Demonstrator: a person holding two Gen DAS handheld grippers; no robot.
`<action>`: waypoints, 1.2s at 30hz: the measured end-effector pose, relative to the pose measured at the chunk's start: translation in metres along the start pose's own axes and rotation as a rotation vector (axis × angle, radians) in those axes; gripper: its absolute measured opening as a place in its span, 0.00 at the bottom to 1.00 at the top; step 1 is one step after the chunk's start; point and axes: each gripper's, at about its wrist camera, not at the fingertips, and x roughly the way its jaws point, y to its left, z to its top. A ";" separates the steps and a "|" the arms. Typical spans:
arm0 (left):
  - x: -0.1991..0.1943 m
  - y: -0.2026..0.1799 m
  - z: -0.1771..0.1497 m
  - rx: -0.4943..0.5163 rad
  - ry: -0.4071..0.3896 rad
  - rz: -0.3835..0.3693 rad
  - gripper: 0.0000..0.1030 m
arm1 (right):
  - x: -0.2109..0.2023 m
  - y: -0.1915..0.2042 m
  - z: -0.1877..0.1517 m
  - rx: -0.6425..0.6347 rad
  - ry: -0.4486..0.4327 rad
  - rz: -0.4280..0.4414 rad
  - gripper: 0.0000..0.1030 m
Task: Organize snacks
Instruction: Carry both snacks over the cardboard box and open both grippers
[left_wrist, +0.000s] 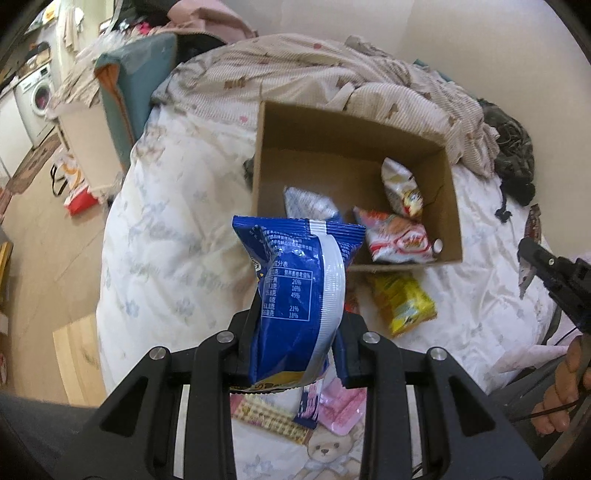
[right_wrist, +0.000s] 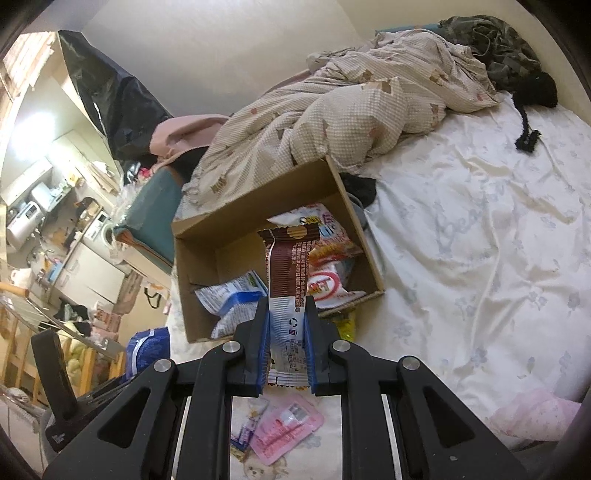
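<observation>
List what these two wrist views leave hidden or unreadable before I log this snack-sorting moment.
- Left wrist view: the blue bag in the left gripper hides the cardboard box's near-left corner.
- Right wrist view: the brown wrapper in the right gripper covers the box's middle.
- Both views: the pink packet lies partly behind gripper frames.
- Package print: too small to read.

I am in a home, in a small lived-in bedroom. A bed (right_wrist: 480, 229) with a floral sheet fills most of my view, a rumpled quilt (right_wrist: 332, 122) heaped at its far end. Past the bed's foot I see a washer (left_wrist: 37, 96) beside white cabinets (right_wrist: 92, 273), and clothes (left_wrist: 207, 18) are piled on a green chair (left_wrist: 136, 74).
</observation>
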 end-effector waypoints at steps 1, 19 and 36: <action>-0.001 -0.002 0.004 0.012 -0.012 -0.003 0.26 | 0.001 0.000 0.003 0.000 0.000 0.006 0.16; 0.043 -0.022 0.090 0.082 -0.050 -0.017 0.26 | 0.065 0.017 0.045 -0.092 0.063 0.005 0.16; 0.082 -0.013 0.117 0.026 -0.070 -0.032 0.26 | 0.136 0.019 0.052 -0.128 0.198 0.022 0.16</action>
